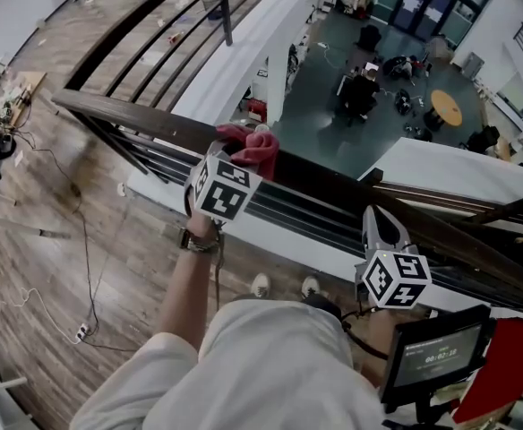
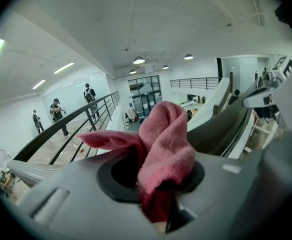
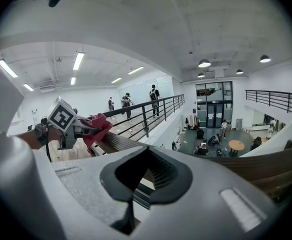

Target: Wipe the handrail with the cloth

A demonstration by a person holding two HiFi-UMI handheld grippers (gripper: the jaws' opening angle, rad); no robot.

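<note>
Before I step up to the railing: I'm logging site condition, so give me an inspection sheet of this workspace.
Surface: dark wooden handrail; no dirt discernible.
Job's things: pink cloth, bunched, at the rail's top.
Clutter: cluttered bench at far left.
Grippers: left gripper shut on the cloth; right gripper shut, empty, by the rail.
Cables: loose cable and power strip on the wood floor.
Surroundings: drop to a lower level with a round table; people on the walkway.
</note>
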